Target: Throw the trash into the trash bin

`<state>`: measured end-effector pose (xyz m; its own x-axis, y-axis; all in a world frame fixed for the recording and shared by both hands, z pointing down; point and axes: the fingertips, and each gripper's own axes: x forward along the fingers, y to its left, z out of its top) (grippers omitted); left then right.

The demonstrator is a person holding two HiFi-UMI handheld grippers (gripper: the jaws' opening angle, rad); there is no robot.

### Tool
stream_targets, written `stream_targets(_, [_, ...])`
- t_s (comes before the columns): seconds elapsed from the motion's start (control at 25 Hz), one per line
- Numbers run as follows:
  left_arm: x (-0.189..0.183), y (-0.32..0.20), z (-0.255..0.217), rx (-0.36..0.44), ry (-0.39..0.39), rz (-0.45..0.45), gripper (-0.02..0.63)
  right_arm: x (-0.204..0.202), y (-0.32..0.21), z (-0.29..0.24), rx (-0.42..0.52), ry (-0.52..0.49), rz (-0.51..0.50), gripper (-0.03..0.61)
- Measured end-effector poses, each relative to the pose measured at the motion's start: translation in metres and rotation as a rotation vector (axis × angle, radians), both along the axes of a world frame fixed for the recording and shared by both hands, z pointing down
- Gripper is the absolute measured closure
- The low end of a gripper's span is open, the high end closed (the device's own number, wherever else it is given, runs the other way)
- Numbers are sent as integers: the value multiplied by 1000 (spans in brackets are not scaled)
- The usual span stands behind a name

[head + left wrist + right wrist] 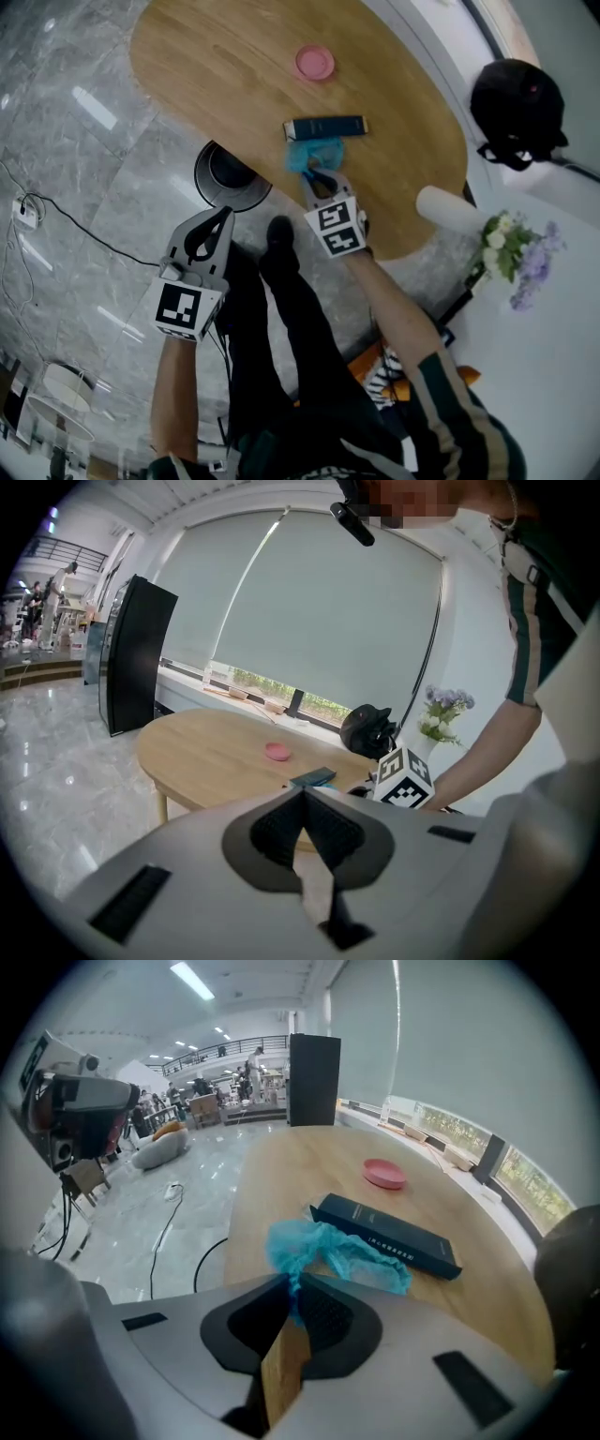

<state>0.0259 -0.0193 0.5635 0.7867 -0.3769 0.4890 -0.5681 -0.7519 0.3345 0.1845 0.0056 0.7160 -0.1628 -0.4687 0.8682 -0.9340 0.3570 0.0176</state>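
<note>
Right hand-held gripper (314, 175) (292, 1288) points down at the table (216, 84) (272, 1171), its jaws pressed together on one edge of a crumpled blue wad (314, 153) (328, 1246) of thin, gauzy material. The wad lies on the wood right at the jaw tips and spreads away from them in loose folds. Its far side lies against a long dark box (325, 127) (389, 1237) that rests flat just beyond. Farther out past the box sits a small pink dish (314, 62) (384, 1174), well apart from both. Off the table's edge, over the grey marble floor (84, 169), the left hand-held gripper (223, 216) (303, 799) hangs apart from the right one, jaws closed together with nothing between them.
</note>
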Motion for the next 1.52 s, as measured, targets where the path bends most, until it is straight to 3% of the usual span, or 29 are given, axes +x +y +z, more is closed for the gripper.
stream_targets(0.4, [-28,5,1,-9,6,-59,614,-53,-4,-61,115,-109,-26,554])
stream_targets(0.56, [-50,6,7,19,-20,-65,612,-89,-11,-83,155,-186,-43,554])
stream_targets(0.76, [-77,5,9,-7,-15,-150,612,-143,-15,-94,167,-267,-109,554])
stream_targets(0.92, [-98,8,18,1,-33,-183,613,-186,-11,-75,134,-328,-147,554])
stream_targets(1.08, [-117,12,29,-13,-34,-226,612,-213,-9,-38,84,-323,-180,554])
stream_targets(1.52, [-157,4,90,-19,-38,-324,613,-209,-22,106,-45,-229,-165,554])
